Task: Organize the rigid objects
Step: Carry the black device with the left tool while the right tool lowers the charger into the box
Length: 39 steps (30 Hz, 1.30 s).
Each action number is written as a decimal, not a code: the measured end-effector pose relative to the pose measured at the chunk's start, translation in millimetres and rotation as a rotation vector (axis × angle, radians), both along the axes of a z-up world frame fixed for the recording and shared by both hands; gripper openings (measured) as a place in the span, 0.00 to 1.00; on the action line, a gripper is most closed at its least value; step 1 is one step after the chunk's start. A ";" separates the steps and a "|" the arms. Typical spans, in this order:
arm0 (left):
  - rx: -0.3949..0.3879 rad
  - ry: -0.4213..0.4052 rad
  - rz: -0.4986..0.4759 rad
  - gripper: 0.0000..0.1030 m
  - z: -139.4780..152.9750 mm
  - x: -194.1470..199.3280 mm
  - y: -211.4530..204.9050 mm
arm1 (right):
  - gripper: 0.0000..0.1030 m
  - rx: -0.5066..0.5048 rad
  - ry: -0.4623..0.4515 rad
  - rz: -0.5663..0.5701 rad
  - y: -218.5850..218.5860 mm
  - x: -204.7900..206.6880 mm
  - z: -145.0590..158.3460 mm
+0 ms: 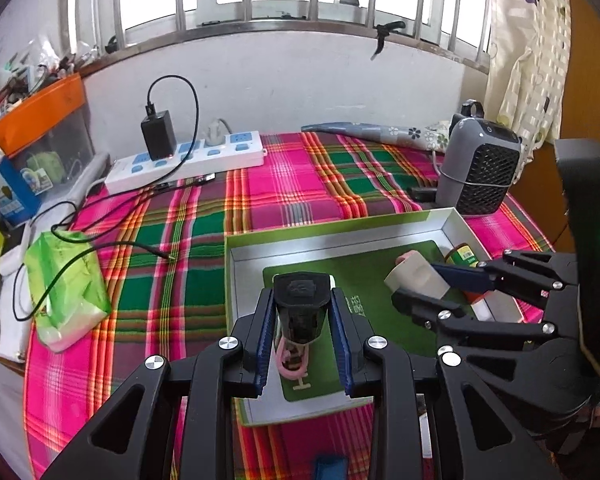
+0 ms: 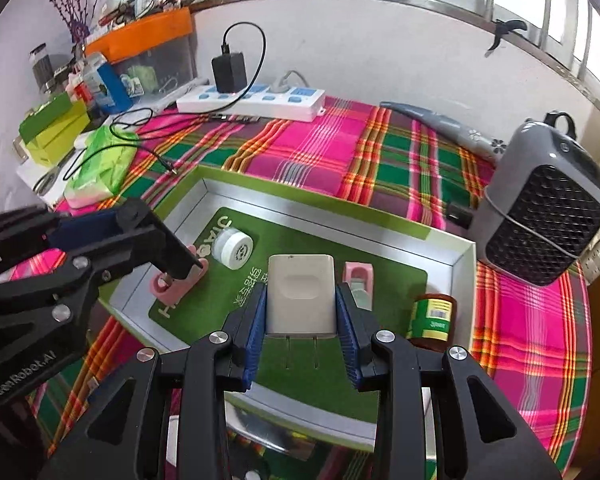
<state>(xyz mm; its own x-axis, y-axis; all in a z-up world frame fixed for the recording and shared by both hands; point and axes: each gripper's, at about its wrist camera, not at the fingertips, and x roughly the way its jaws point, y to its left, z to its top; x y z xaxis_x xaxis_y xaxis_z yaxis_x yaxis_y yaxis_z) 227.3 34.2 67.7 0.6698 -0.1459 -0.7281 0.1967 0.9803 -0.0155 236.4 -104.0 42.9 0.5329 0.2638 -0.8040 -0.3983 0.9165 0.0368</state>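
White charger plug [image 2: 301, 295] is clamped in the right tongs [image 2: 301, 320], prongs pointing back at the camera, hanging over the green-lined tray [image 2: 440, 236]. Left tongs [image 1: 303, 322] are clamped on a black gadget [image 1: 300, 304] with a pink loop under it, over the same tray. Beyond the right tongs: white round tin [image 2: 233, 249], pink holder [image 2: 358, 276]; green-label jar [image 2: 434, 314] to their right.

Right tongs [image 2: 300, 312] clamping white charger [image 2: 301, 296] over green-lined box [image 2: 460, 258], left tongs [image 2: 180, 264] gripping black object [image 2: 180, 258]
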 end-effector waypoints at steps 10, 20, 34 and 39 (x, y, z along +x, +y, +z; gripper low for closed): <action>0.015 -0.004 -0.010 0.25 -2.6 22.1 -6.8 | 0.34 -0.014 0.009 0.000 5.9 13.7 -11.1; 0.018 0.035 -0.002 0.25 -14.6 43.4 -5.5 | 0.34 -0.029 0.024 0.007 9.5 23.4 -22.0; 0.002 0.074 0.003 0.22 -32.3 52.9 -5.0 | 0.34 -0.025 0.032 0.006 10.2 28.6 -28.9; -0.015 0.092 0.004 0.22 -34.2 54.7 -5.3 | 0.34 -0.020 0.033 0.005 10.2 28.9 -29.1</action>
